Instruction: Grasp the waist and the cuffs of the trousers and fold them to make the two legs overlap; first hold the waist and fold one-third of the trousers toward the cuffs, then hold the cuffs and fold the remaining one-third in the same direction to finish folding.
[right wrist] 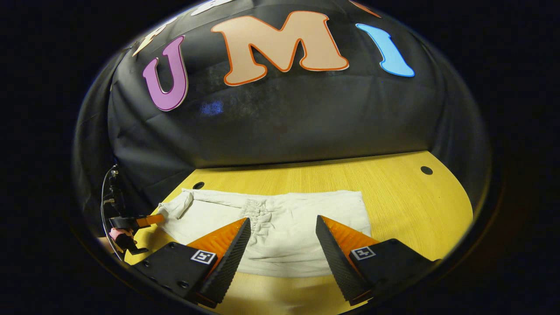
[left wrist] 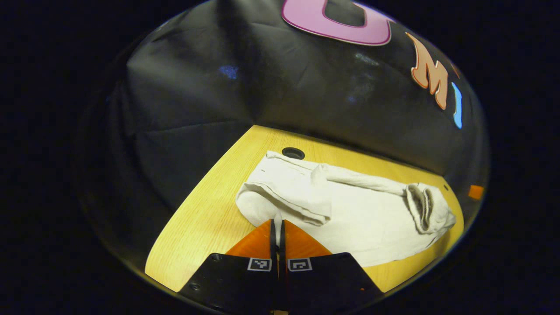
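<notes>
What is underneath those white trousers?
The white trousers lie on a yellow wooden table, bare around them, with a dark round hole at their far edge. Whatever sits directly beneath the cloth is covered.

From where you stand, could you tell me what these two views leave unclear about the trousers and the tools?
- Left gripper view: the left tool is shut at the trousers; its fingers hide how much cloth it pinches.
- Right gripper view: the right tool, open, covers the trousers' near edge.
- Right gripper view: the left tool, far left, is too small and dark to judge its grip.
- Left gripper view: the table is cut off at the image edge.
</notes>
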Demonstrator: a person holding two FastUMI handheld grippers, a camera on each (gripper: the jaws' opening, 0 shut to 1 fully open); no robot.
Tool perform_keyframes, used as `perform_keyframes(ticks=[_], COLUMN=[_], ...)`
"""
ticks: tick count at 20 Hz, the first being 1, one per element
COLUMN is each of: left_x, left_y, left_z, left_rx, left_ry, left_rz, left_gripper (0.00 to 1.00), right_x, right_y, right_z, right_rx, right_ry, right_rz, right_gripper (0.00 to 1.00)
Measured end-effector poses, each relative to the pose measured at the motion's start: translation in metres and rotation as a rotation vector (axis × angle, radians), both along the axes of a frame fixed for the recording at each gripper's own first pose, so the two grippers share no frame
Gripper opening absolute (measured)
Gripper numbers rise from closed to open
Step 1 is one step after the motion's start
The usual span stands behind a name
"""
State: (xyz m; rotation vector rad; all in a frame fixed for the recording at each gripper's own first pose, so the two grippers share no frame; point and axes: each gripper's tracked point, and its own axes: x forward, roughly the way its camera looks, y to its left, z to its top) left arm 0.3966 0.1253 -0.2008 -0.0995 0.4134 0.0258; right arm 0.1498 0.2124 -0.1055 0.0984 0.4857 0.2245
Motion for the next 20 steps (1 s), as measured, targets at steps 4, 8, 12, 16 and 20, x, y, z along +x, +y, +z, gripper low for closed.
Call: perform_keyframes(ticks=[4, 8, 12, 16, 20], left_x=[-0.002, -0.001, -0.003, -0.005, -0.005], left_y=[-0.037, -0.096, -0.17, -0.25, -0.324], left_z=[0.036, 0.074, 0.111, 0.145, 0.162], left_rx=[-0.089, -0.127, -0.152, -0.159, -0.117], left_ry=[-0.085, -0.151, -0.211, -0.257, -0.27], left_rz=[-0.017, -0.077, -0.164, -0.252, -0.33], left_gripper=[0.0, 0.0, 0.0, 0.0, 0.0], right_x=[-0.002, -0.009, -0.015, -0.02, -0.027], right_y=[-0.019, -0.043, -0.062, -0.083, -0.114], right_z=[0.008, 0.015, 0.027, 0.034, 0.033], right_rx=[0.009, 0.012, 0.044, 0.048, 0.014], right_ry=[-0.017, -0.03, -0.041, -0.051, -0.06], right_rz=[-0.011, -0.015, -0.008, 0.006, 0.025], right_gripper=[0.96, 0.96, 0.96, 0.96, 0.96])
